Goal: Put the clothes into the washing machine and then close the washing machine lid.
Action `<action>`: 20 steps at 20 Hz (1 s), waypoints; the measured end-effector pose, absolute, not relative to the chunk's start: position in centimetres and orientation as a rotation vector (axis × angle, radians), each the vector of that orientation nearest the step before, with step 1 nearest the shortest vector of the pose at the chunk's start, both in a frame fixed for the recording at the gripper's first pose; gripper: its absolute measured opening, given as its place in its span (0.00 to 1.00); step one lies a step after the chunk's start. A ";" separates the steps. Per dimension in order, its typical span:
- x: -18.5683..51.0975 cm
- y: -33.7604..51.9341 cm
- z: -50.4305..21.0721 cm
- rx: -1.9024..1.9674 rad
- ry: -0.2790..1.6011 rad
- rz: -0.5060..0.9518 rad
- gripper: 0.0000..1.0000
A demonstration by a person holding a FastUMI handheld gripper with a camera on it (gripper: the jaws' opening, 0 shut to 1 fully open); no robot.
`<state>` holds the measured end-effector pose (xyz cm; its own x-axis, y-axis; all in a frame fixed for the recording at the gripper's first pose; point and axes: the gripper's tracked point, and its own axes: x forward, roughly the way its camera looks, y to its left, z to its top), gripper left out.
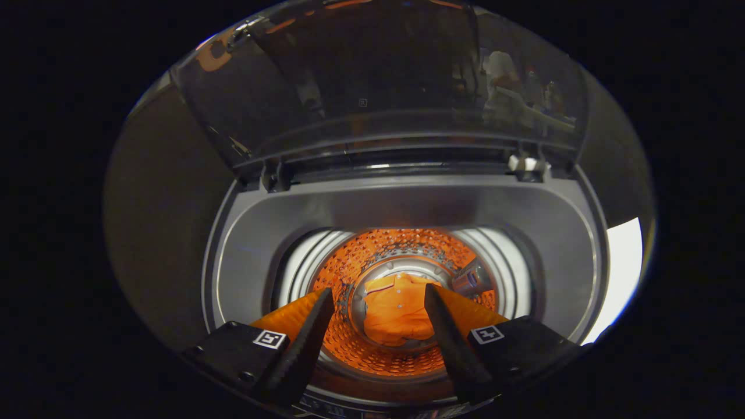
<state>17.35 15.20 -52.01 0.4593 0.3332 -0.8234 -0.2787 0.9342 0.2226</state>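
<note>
**Garment in the drum, lid yet to close**

The orange garment lies crumpled at the bottom of the drum, seen in the gap between the two fingers and well beyond their tips, straight down the axis the gripper points along. Its collar end sits toward the far side, its bulk toward the near side. The fingers stand apart with nothing between them. Around the garment the perforated drum wall glows orange, and outside that runs the grey top opening of the washing machine. Above and behind the opening, the transparent lid stands raised on its hinges at the far edge. Judging by this, the loading looks done; the coming move turns on the lid, which lies up and ahead of the fingers, so the gripper would need to lift and reach over it.
</note>
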 end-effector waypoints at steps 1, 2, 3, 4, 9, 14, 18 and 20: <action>17.2 14.9 -50.8 0.058 0.992 0.377 0.99; 17.1 14.5 -49.5 0.059 0.963 0.375 0.99; 16.9 14.3 -48.2 0.066 0.935 0.371 0.99; 16.8 14.1 -46.9 0.079 0.907 0.366 0.99; 17.5 12.5 -38.8 0.158 0.745 0.331 0.99; 19.2 11.6 -29.7 0.168 0.545 0.331 0.99; 21.4 11.5 -21.7 0.177 0.391 0.339 0.98; 23.2 11.1 -18.7 0.174 0.333 0.349 0.99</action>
